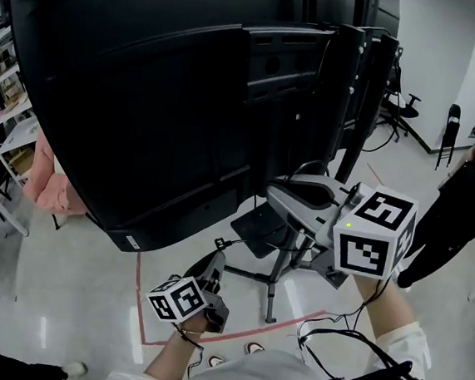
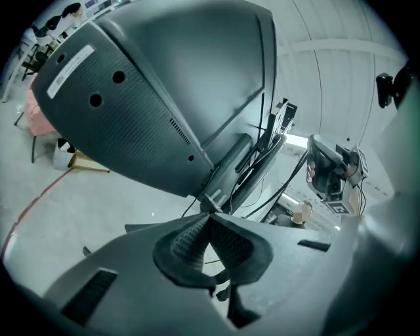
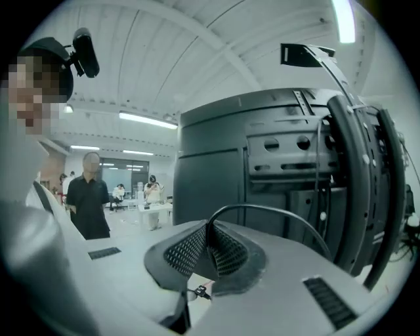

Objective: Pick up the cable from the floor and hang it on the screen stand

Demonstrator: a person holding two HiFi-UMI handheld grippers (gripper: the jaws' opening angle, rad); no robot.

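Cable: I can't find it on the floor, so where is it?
Right gripper view, centre: the cable is pinched in the shut right gripper and arches rightward toward the screen stand.

— Where does the cable [image 3: 273,208] go past your right gripper [image 3: 209,226]?
— You lose it: it arcs over and drops behind the gripper's body, far end hidden
— And your left gripper [image 2: 209,215]?
— Its pads [image 2: 187,239] meet, but whether anything thin sits pinched there is too small for you to tell
— The screen [image 1: 130,91]?
— Cut off at the top and left of your head view, and the stand [image 1: 348,87] runs out at the top edge. Its foot [image 1: 255,228] is partly behind your right gripper. The label [image 1: 130,241] is too small to read, and the person [image 1: 466,199] at your right is cropped by the edge
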